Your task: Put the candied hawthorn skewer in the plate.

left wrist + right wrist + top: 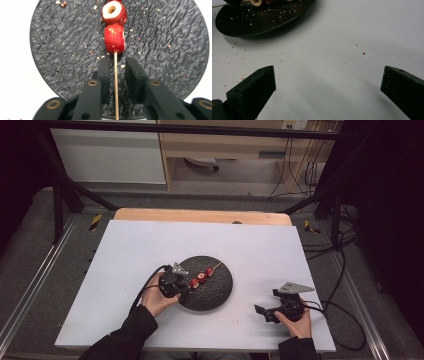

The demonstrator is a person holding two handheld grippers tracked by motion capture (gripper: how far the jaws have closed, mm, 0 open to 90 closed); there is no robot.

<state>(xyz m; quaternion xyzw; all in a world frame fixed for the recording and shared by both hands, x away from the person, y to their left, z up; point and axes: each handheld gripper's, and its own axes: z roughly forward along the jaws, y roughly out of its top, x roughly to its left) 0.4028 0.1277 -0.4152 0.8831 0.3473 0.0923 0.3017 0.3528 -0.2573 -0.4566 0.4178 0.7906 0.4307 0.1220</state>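
A white table [150,250] is seen from the high view, with a round black plate [222,292] set near its middle. The plate's surface is rough and speckled with pale crumbs [75,53].

A thin wooden skewer [116,85] is laid across the plate, with red fruit pieces [201,277] threaded on it. Three pieces are counted in the high view, in a row slanting up toward the plate's far right. In the left gripper view, the nearest piece [114,38] is seen red-skinned; the next piece [114,12] shows a pale cut face with a hollow centre.

The left gripper [184,290] is held over the plate's left edge by the left hand [157,297]. Its jaws are set close on either side of the bare skewer end, just short of the nearest fruit. A narrow gap is seen between each jaw and the stick; whether the skewer is actually pinched cannot be told.

The right gripper [265,312] is held by the right hand [297,322] low over the bare table, to the right of the plate and apart from it. Its jaws are spread wide, with nothing between them. Scattered crumbs [282,60] are noted on the table between this gripper and the plate's rim [274,26].
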